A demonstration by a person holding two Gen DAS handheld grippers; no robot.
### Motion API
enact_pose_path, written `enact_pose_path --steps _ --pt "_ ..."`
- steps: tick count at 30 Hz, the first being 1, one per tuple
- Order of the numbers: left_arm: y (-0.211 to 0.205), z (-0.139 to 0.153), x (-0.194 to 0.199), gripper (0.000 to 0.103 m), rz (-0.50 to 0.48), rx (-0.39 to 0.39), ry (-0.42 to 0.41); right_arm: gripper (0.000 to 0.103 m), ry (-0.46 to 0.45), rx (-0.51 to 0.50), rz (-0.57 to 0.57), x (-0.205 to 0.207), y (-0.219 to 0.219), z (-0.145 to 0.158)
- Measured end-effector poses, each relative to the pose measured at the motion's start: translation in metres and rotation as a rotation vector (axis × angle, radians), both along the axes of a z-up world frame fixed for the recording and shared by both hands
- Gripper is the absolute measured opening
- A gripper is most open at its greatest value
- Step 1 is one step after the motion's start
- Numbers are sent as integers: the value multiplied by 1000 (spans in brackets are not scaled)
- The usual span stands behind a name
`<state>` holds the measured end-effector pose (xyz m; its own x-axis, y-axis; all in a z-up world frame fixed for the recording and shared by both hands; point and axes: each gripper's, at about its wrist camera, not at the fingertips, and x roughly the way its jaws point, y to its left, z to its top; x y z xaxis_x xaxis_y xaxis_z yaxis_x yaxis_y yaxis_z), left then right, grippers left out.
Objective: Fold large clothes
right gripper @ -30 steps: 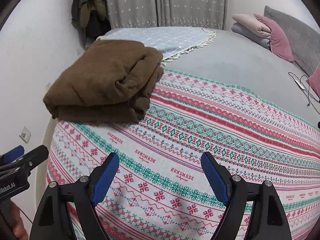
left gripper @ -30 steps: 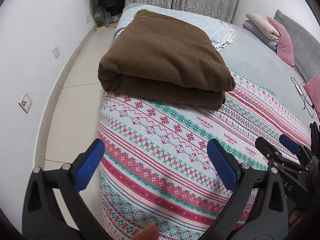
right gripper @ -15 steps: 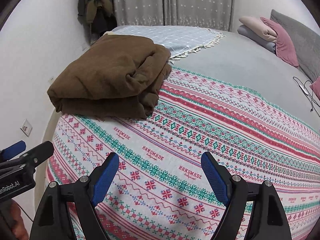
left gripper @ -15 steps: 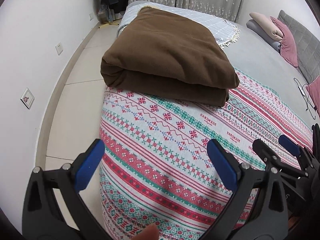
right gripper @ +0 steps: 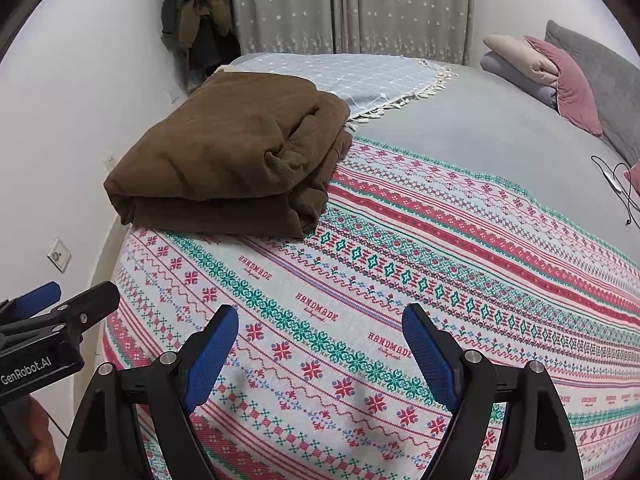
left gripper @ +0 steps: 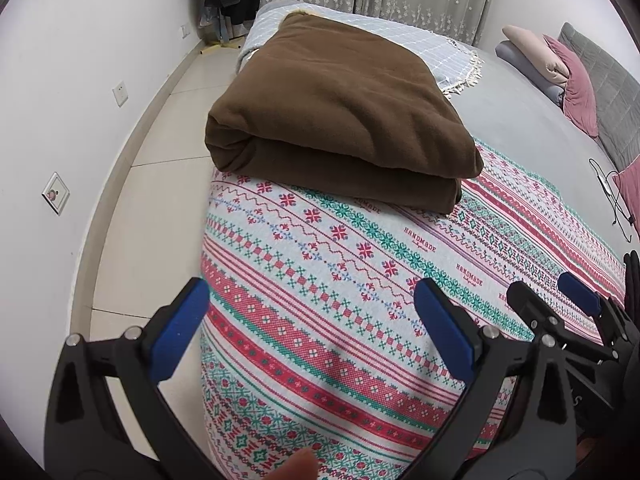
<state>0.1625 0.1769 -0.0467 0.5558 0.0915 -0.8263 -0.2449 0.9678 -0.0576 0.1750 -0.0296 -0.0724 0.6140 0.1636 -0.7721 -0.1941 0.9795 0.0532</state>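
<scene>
While my left gripper (left gripper: 308, 328) and right gripper (right gripper: 320, 354) are hovering released over the patterned blanket (right gripper: 440, 280), the folded brown blanket (left gripper: 340, 116) is lying at upper centre of the frame.

Your left gripper (left gripper: 310, 322) is sitting wide open, blue pads (left gripper: 442, 330) spread far apart with nothing between them, pointing forward and angled down. Your right gripper (right gripper: 320, 350) is doing the same: jaws wide apart, nothing in them, tilted down at a similar angle. You're holding the two close, side by side and roughly level; each one is showing at the edge of the other's view, the right one appearing at the left camera's right edge. A fingertip (left gripper: 294, 467) of yours is poking in at the bottom of the left view, and part of your left hand (right gripper: 38, 436) is showing under the left gripper in the right view.
</scene>
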Motion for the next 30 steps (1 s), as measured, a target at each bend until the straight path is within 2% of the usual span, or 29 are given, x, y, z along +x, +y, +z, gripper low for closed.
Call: enact_pose_path --steps 30 --pt "2 0 -2 102 9 3 1 85 8 8 18 -2 7 -1"
